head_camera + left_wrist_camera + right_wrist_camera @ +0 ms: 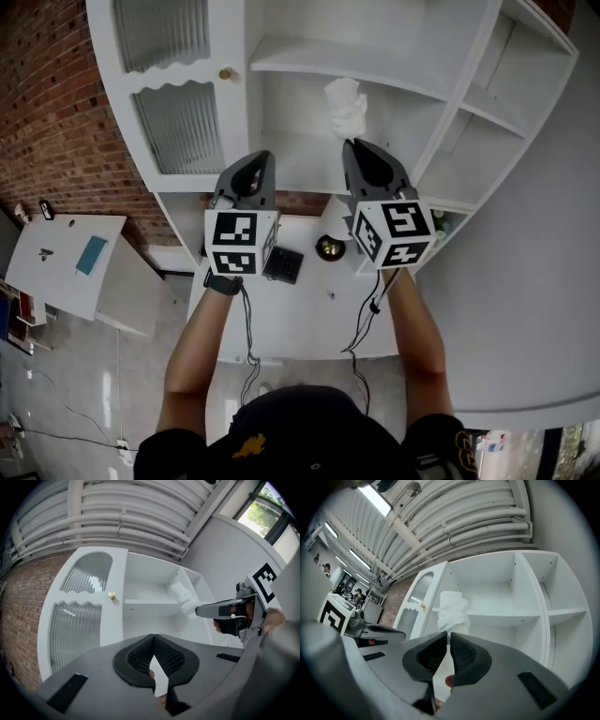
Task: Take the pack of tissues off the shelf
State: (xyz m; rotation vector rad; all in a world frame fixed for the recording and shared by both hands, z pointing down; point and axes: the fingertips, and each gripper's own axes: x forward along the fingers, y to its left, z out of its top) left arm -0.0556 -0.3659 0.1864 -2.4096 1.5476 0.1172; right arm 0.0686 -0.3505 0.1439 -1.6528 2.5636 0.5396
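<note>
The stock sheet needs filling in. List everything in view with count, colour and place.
pack of tissues: one, white, held at the tip of the right gripper
shelf unit: one, white, straight ahead
glass panes: two, ribbed, in its left door
knob: one, brass, on that door
brick wall: one, red-brown, behind and left
table: one, white, below the shelves
flat object: one, black, on the table
round object: one, dark, beside it
side table: one, white, far left
left gripper: one, grey, shut, empty
right gripper: one, grey, shut on the pack of tissues
</note>
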